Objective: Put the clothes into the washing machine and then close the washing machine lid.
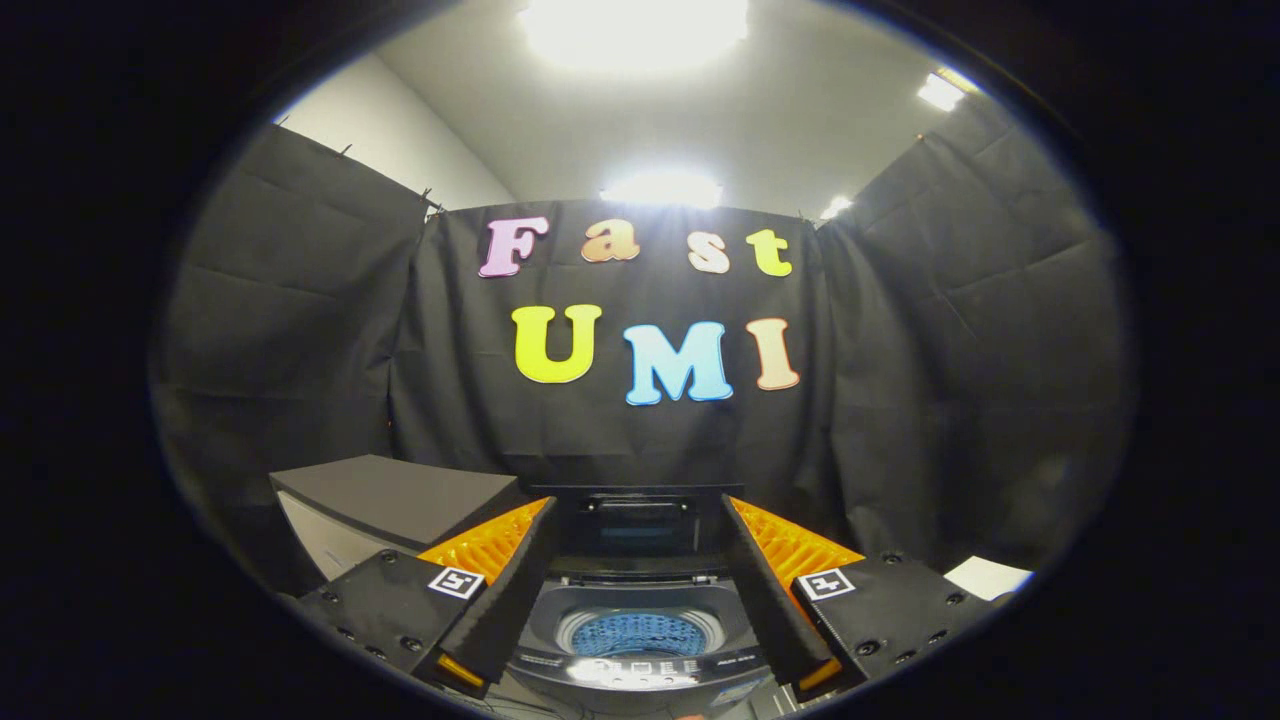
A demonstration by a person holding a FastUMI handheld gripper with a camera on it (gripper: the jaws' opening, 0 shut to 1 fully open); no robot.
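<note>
A top-loading washing machine (640, 655) stands just ahead of and below my fingers. Its lid (640, 525) is raised upright at the back, against the black cloth wall. The round drum opening (640, 633) shows a perforated bluish inside, seen between the fingers. My gripper (640, 515) is open, its two fingers spread wide to either side of the raised lid, with nothing between them. I see no clothes between the fingers or in the drum.
A grey box-like unit (390, 500) with a dark flat top stands to the left of the machine. A white sheet (988, 577) lies to the right beyond the right finger. Black cloth walls close in the back and both sides.
</note>
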